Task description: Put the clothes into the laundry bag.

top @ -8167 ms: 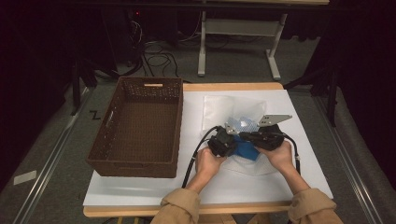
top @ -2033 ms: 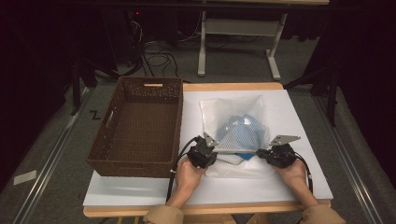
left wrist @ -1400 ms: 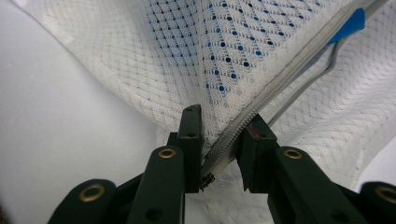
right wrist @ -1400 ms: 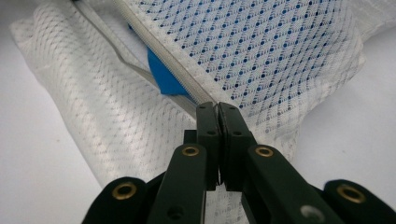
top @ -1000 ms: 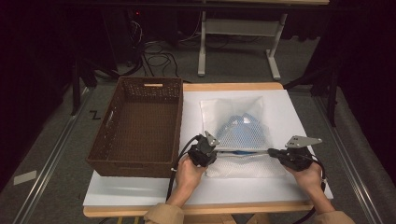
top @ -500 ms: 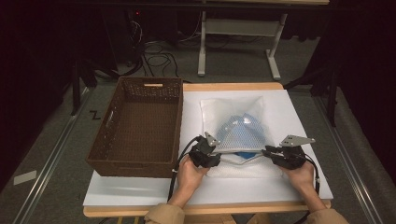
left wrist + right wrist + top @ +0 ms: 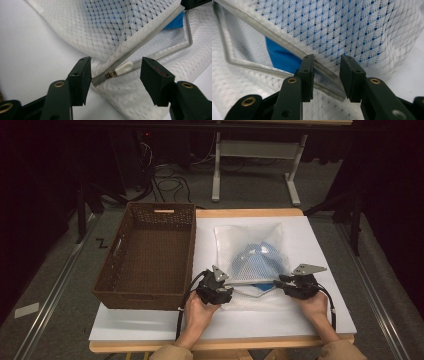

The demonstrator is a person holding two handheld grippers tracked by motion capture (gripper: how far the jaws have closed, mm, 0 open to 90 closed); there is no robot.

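A white mesh zip bag [image 7: 252, 251] lies on the white table top with a blue item [image 7: 260, 285] inside, seen through its open mouth. My left gripper [image 7: 231, 290] is at the left end of the mouth. In the left gripper view, the left gripper [image 7: 113, 65] stands open with the white zipper pull [image 7: 123, 68] loose between its jaws, which have just been opening. My right gripper [image 7: 279, 282] is at the right end. The right gripper [image 7: 327, 60] straddles the zipper edge [image 7: 324, 75] with a gap showing, its jaws also just opened.
A brown wicker basket [image 7: 116, 254] stands on the left part of the table, close beside the left hand. The white table top [image 7: 310, 320] runs to a wooden front edge. A desk frame and cables are on the floor behind.
My right hand has come left and slightly down, back toward the bag's mouth. The stretched zipper edge has slackened. My left hand has stayed in place.
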